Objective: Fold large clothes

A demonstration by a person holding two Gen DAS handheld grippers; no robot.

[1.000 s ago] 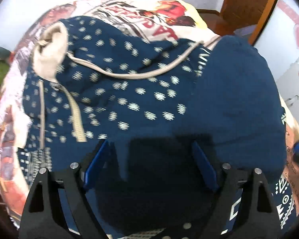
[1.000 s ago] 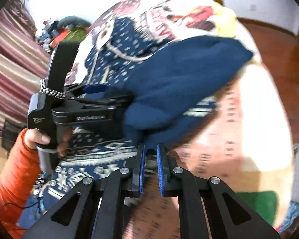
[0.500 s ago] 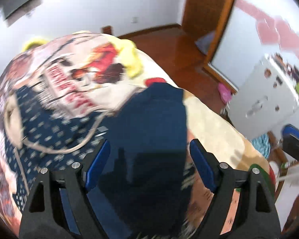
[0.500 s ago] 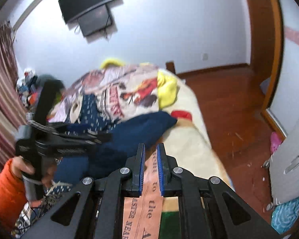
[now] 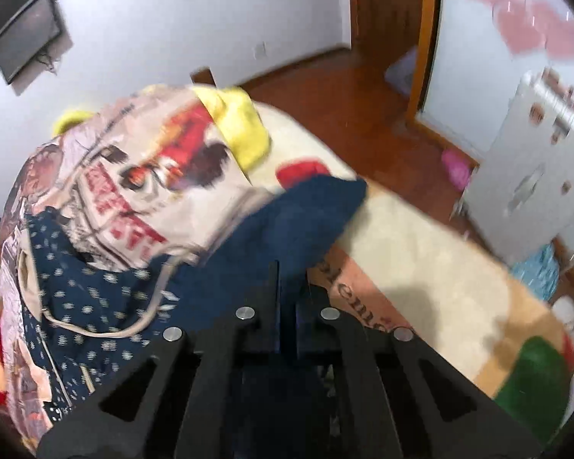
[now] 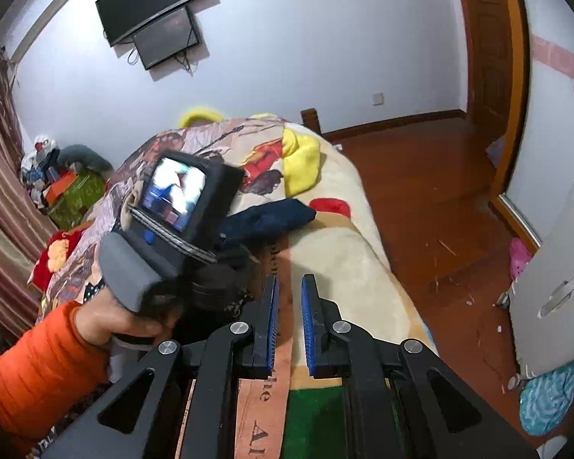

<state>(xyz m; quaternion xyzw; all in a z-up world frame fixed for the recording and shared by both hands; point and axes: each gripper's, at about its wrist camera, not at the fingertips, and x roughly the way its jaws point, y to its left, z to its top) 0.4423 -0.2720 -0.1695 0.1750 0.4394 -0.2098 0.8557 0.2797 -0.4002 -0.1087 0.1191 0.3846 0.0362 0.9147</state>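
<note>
A navy hoodie with white dots and a cream drawstring [image 5: 107, 294] lies on the bed. Its plain navy sleeve [image 5: 310, 218] is folded across toward the bed's right side, and the right wrist view shows that sleeve [image 6: 271, 216] too. My left gripper [image 5: 291, 271] hovers over the sleeve's near end, its jaws closing to a thin slit. I cannot tell whether any cloth is caught there. In the right wrist view a hand in an orange sleeve [image 6: 107, 321] holds the left gripper's body [image 6: 172, 206]. My right gripper [image 6: 289, 279] is shut over the blanket, holding nothing.
A patterned quilt [image 5: 134, 176] and a yellow cloth [image 5: 245, 130] lie at the head of the bed. The cream blanket [image 6: 348, 252] covers its right side. Wooden floor [image 6: 421, 191], a white cabinet [image 6: 555, 287], a door [image 6: 493, 57] and a wall screen [image 6: 153, 11] surround it.
The left jaws went from wide open around the navy fabric to nearly together. Both views swung up and to the right, from the garment to the bed and room. The right jaws stayed shut.
</note>
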